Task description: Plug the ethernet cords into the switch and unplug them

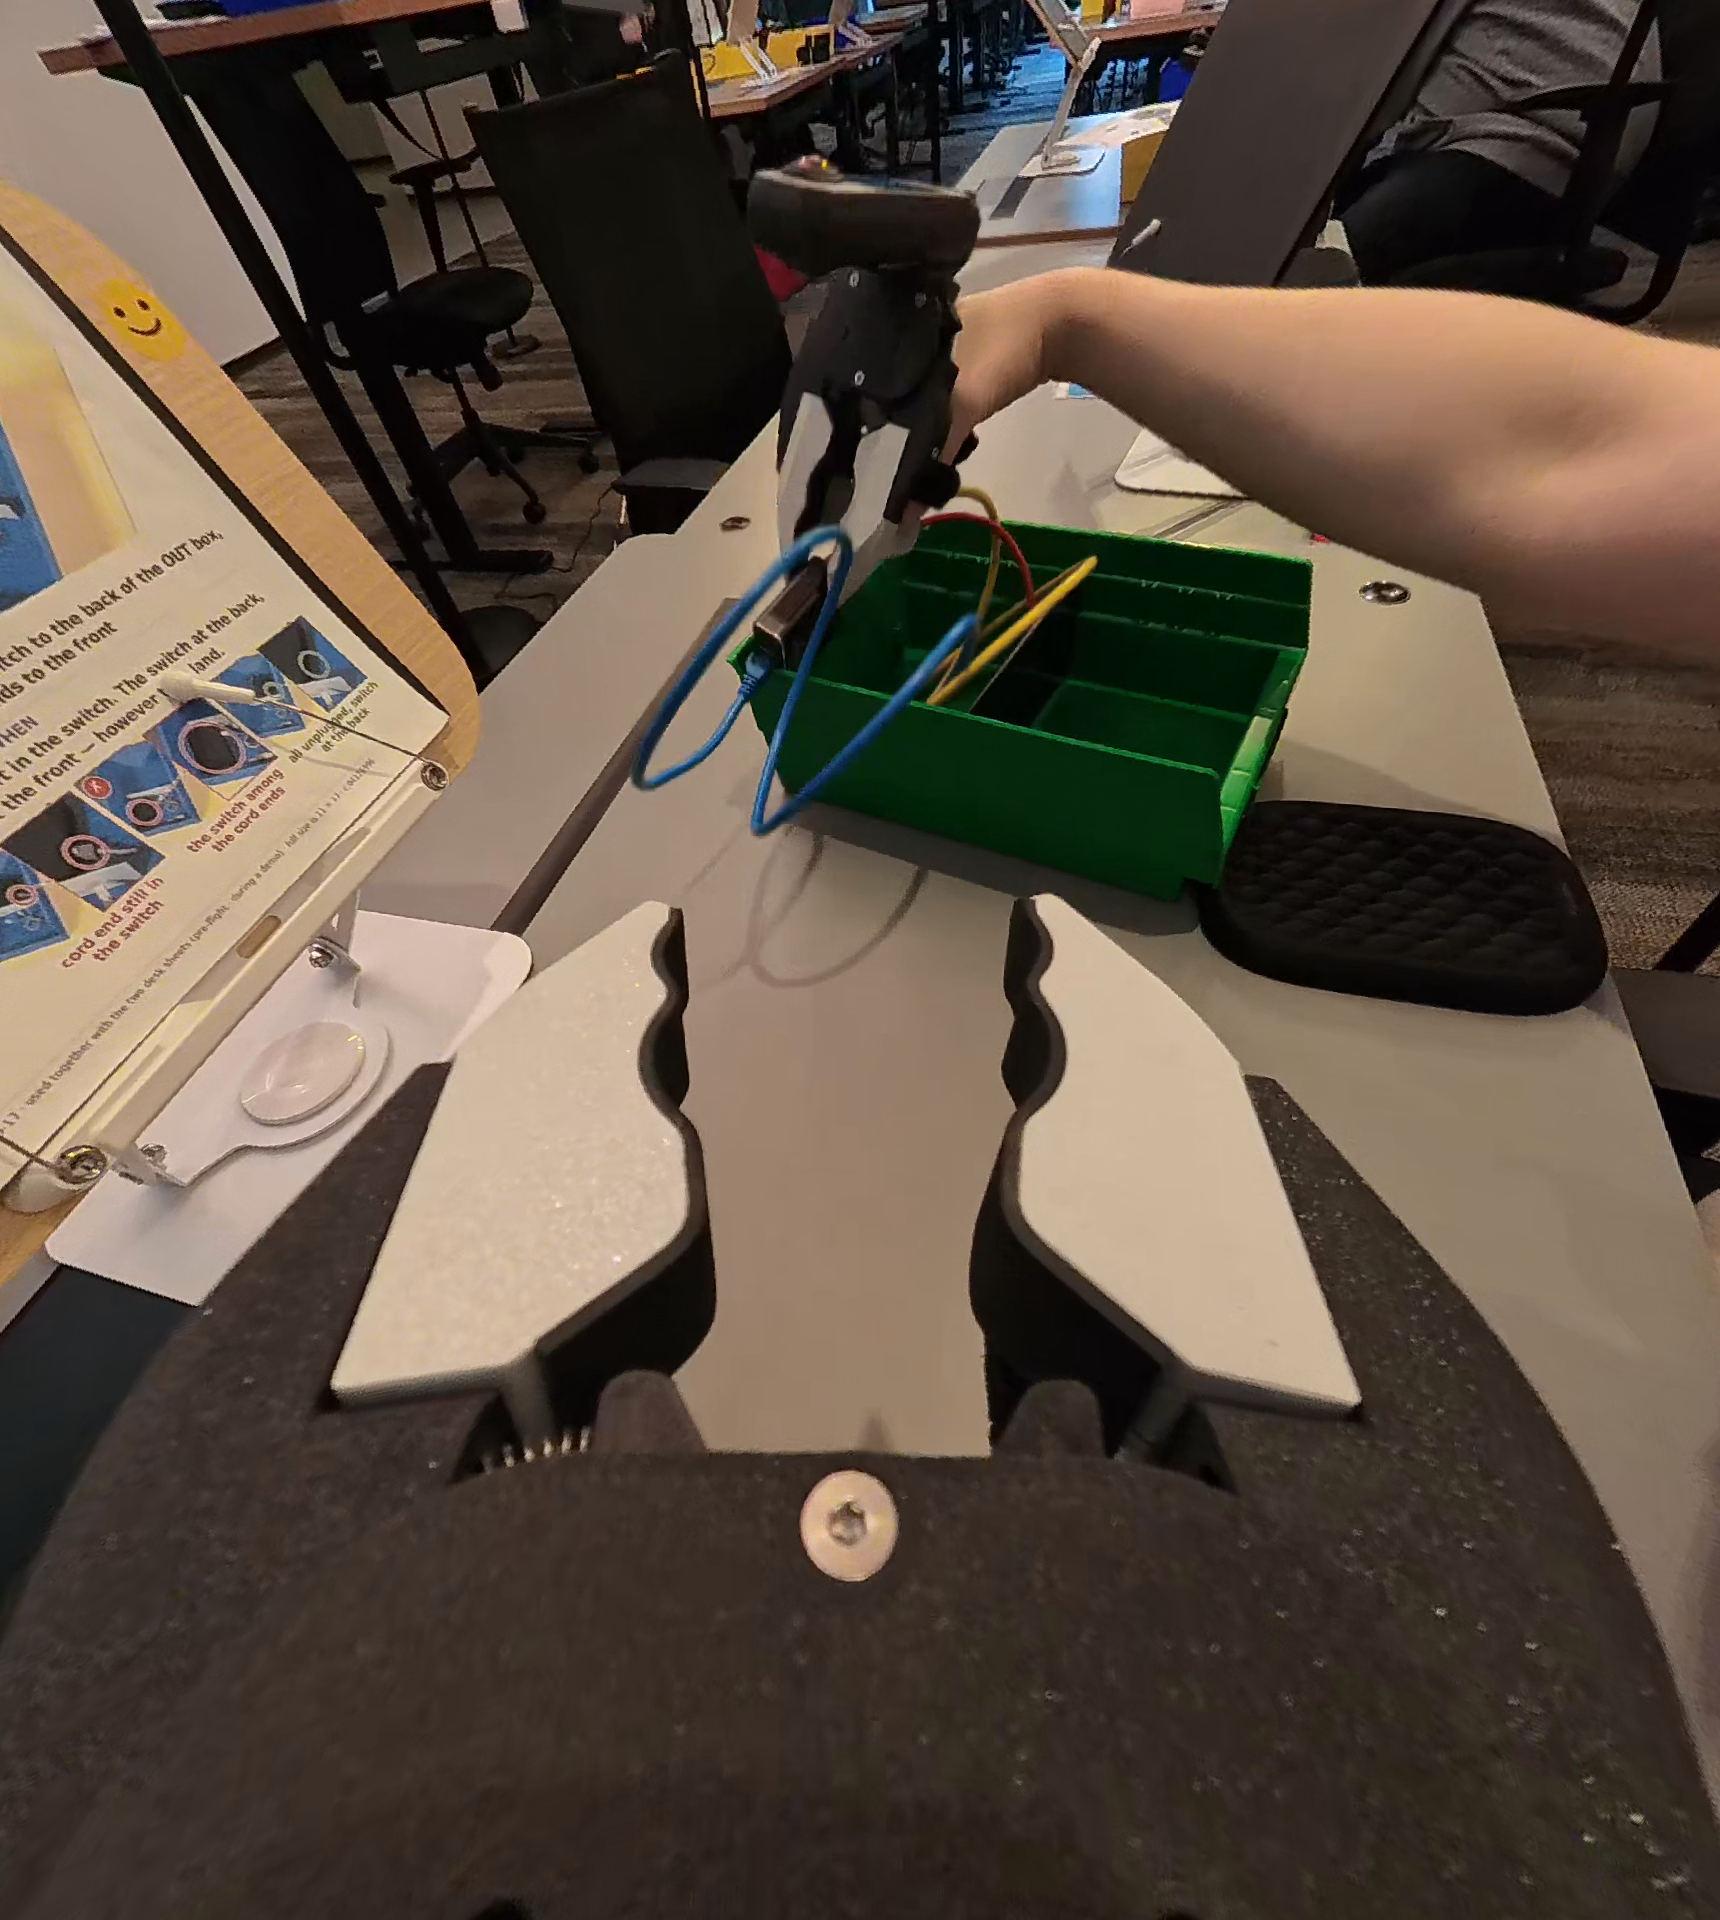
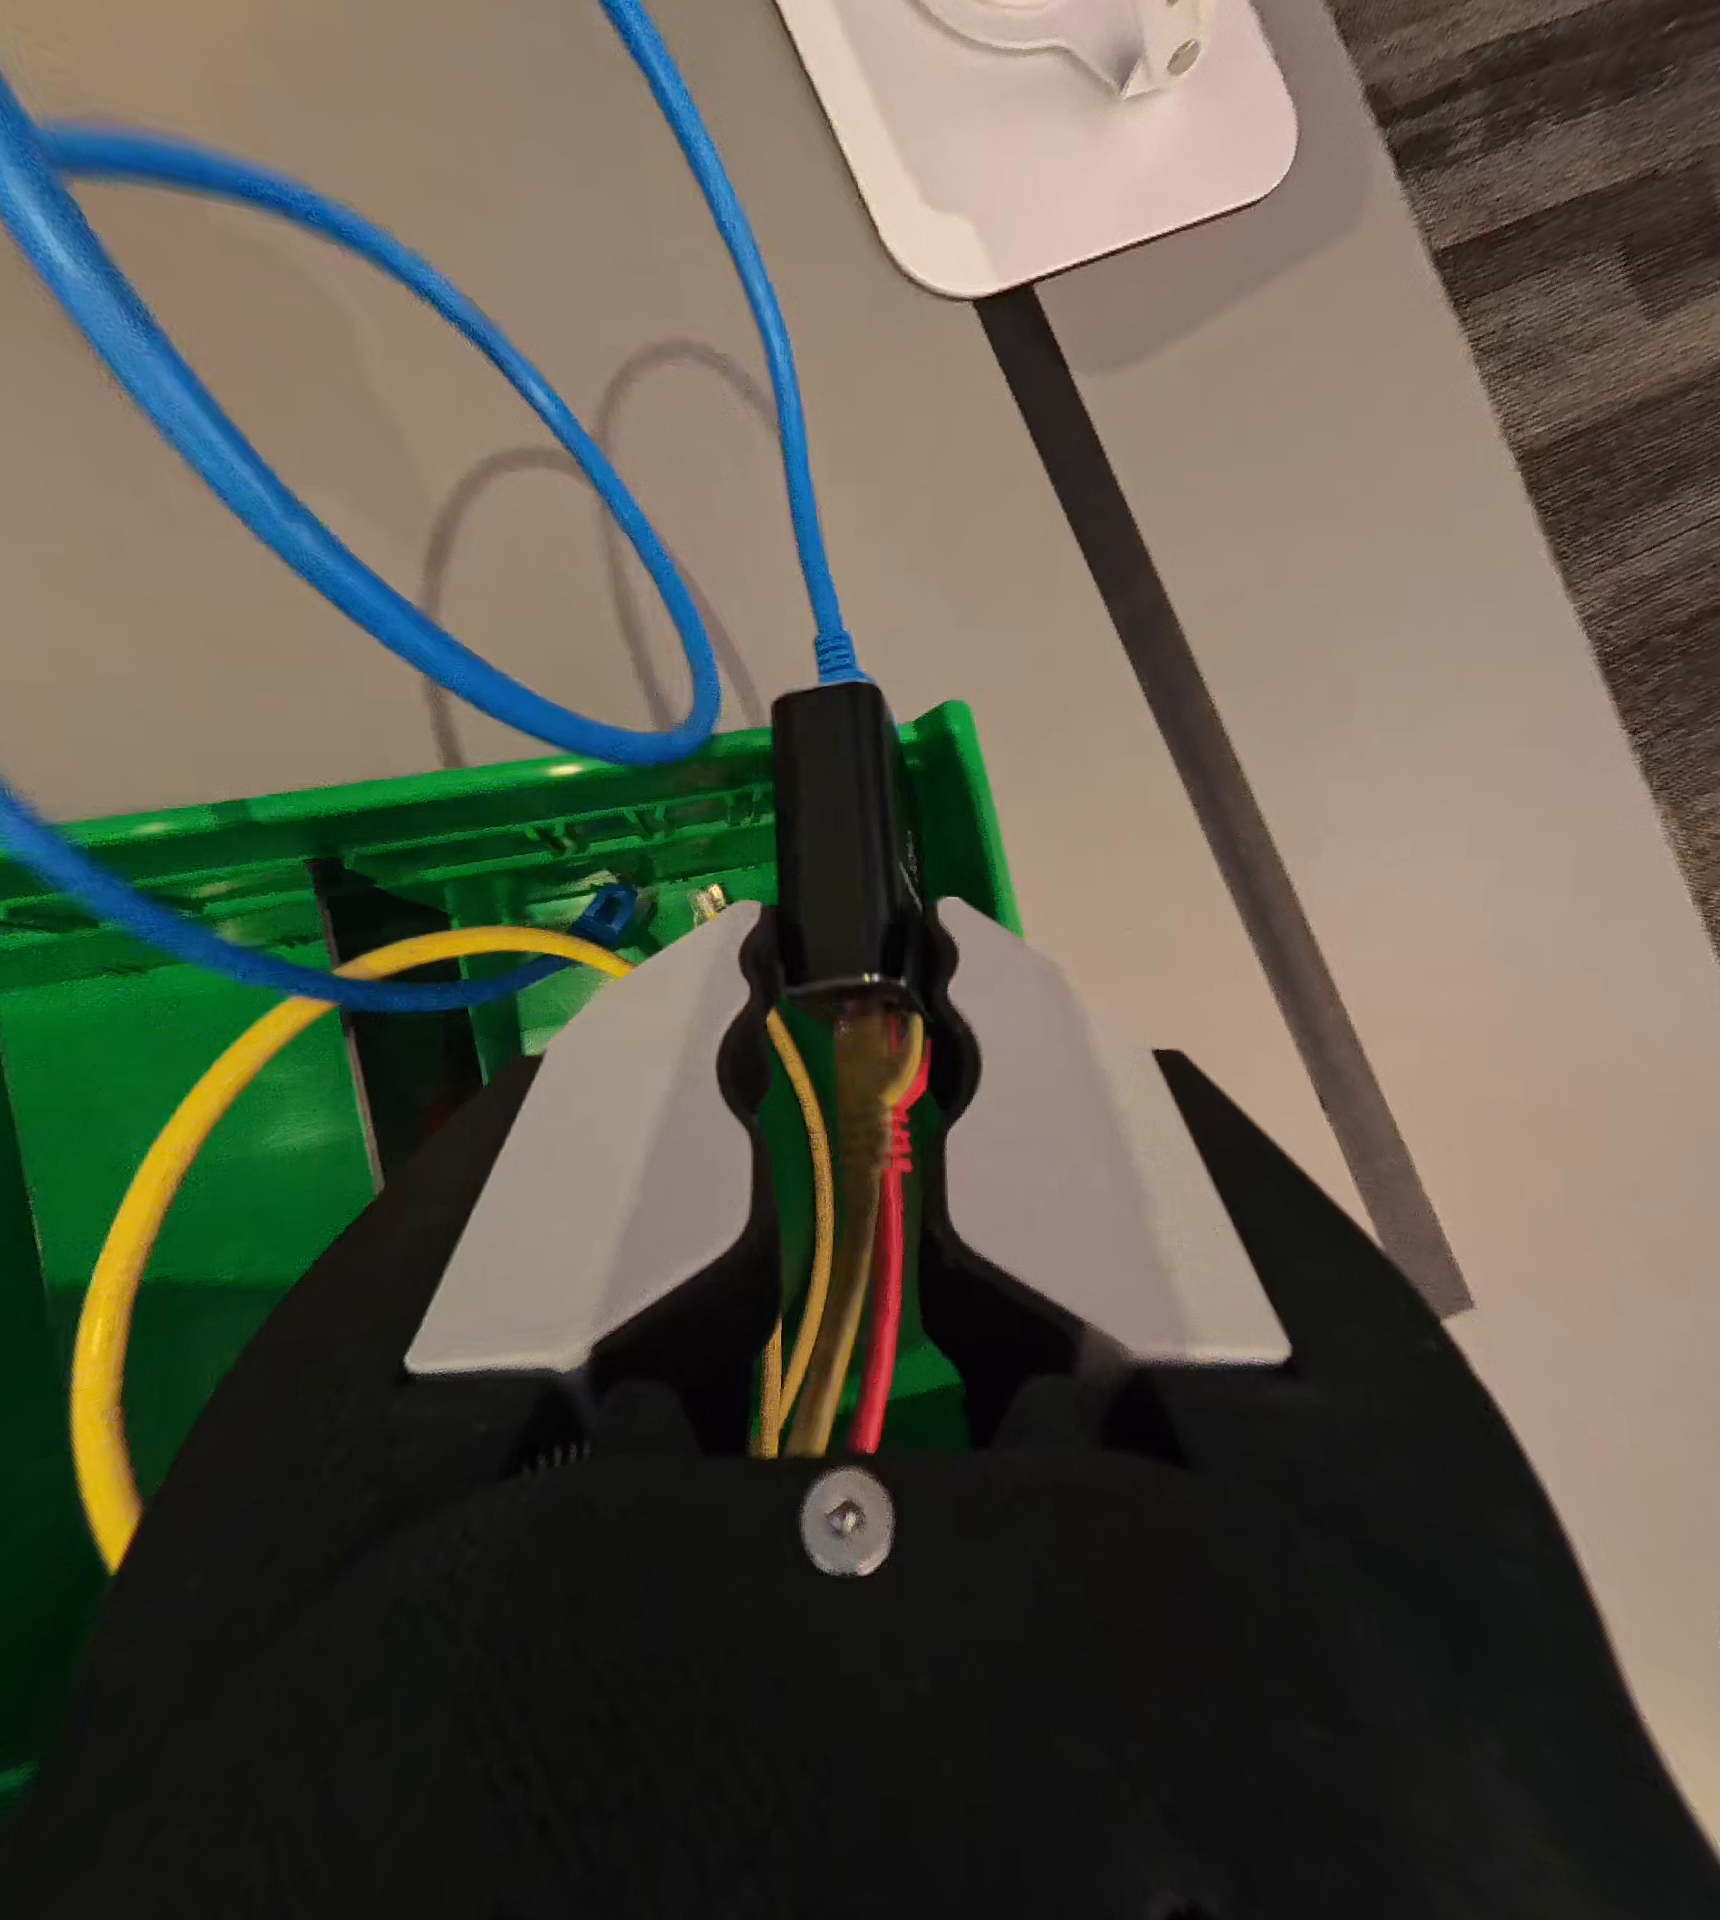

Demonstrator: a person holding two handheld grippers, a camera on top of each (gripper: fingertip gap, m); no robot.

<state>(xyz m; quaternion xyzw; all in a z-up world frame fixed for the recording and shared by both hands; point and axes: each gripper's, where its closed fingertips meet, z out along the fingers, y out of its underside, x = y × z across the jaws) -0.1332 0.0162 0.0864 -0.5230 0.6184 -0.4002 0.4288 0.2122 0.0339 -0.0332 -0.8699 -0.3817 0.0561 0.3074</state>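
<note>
**Switch held over the green bin, cords plugged in**

Left wrist view. The left tongs [image 1: 840,925] stand wide apart with nothing between them, low over the bare grey worktop [image 1: 1251,1091] on the near side of the green bin [image 1: 1001,769]. The bin sits on the worktop and has divider walls inside. A black padded rest [image 1: 1407,904] lies touching the bin's right end. Above the bin's far left corner the right tongs [image 1: 835,566] hang point down, a bare forearm [image 1: 1407,457] reaching in from the right. They hold the small black switch [image 1: 788,623] just beyond the bin's left wall. A blue cord [image 1: 721,717] loops out left of the bin, in the air; yellow cord [image 1: 1012,634] and red cord [image 1: 1001,540] arch over the bin's interior. An instruction board on a white stand [image 1: 160,727] rises well left of the bin.

Right wrist view. The right tongs [image 2: 848,925] are clamped on the switch [image 2: 835,831], both dark pads pressed on its sides, over the bin's [image 2: 212,1091] corner. The blue cord [image 2: 773,364] enters the switch's far end and swings in wide loops beyond the bin's wall. Yellow [image 2: 856,1143] and red [image 2: 892,1247] plugs sit in its near end, their cords running back between the fingers. A yellow loop curves inside the bin, where a loose blue plug [image 2: 607,914] also shows. A white stand base [image 2: 1074,156] lies on the worktop [image 2: 1251,727] well beyond the bin.
</note>
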